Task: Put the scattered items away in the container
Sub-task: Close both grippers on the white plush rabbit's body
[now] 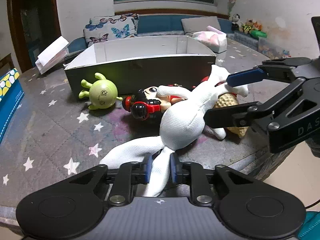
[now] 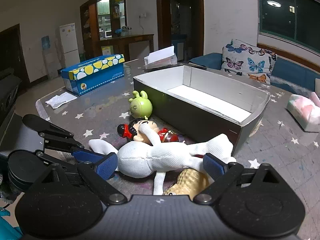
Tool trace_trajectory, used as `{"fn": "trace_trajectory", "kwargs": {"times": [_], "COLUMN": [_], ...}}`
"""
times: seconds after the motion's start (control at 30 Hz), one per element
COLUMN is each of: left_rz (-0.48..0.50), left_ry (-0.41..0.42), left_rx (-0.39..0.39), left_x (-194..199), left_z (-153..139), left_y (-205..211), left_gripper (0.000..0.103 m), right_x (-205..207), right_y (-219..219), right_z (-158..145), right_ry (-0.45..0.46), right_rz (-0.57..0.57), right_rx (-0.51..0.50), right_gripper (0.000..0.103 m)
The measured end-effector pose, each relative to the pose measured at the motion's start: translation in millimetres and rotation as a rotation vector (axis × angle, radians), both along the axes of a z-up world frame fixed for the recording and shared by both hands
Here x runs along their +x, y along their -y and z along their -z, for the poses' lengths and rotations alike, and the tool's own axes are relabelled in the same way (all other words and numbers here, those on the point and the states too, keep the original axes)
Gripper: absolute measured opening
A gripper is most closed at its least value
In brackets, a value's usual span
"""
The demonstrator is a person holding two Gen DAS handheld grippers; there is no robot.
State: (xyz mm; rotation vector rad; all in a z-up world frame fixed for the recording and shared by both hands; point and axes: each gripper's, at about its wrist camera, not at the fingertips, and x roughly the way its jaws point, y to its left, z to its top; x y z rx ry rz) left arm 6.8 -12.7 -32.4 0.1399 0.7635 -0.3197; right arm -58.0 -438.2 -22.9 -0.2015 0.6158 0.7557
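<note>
The left gripper (image 1: pixel 160 170) is closed on a thin limb of the white plush toy (image 1: pixel 184 118), whose body lies on the star-patterned table (image 1: pixel 50 132) at 12 o'clock from the fingers. The right gripper (image 2: pixel 160 165) stands wide open, its blue pads (image 2: pixel 213 165) flanking the plush body without clamping it. The empty container (image 2: pixel 200 118) sits at 1 o'clock in the right wrist view, with the green round toy (image 2: pixel 140 108), the red-and-black figure (image 2: pixel 140 131) and the peanut-shaped toy (image 2: pixel 190 182) outside it.
</note>
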Motion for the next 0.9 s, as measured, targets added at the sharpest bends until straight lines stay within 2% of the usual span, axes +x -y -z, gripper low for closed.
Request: {"fn": "trace_trajectory", "kwargs": {"times": [0.1,0.4,0.6,0.8,0.9], "left_rz": [-0.003,-0.062,-0.064,-0.076,-0.078], "left_ry": [0.001,0.003,0.005,0.001,-0.001], "left_rx": [-0.02,-0.033,-0.023,-0.026,-0.032], "left_x": [1.6,8.8,11.0,15.9,17.4], "left_z": [0.2,-3.3,-4.2,-4.2,-2.7], "left_y": [-4.8,-24.7,-30.7,-35.8,-37.5], "left_gripper": [0.009,0.007,0.008,0.008,0.008], "right_x": [0.1,-1.2,1.5,8.2,9.8], "right_y": [-2.9,-14.0,-25.8,-41.6,-49.1], "right_z": [0.9,1.6,-0.4,6.4,10.9], "right_ry": [0.003,0.044,0.085,0.096,0.113], "right_rz": [-0.013,-0.081,-0.113,-0.161,-0.175], "right_rx": [-0.013,-0.069,-0.099,-0.156,-0.198], "right_gripper": [0.094,0.09,0.084,0.075,0.066]}}
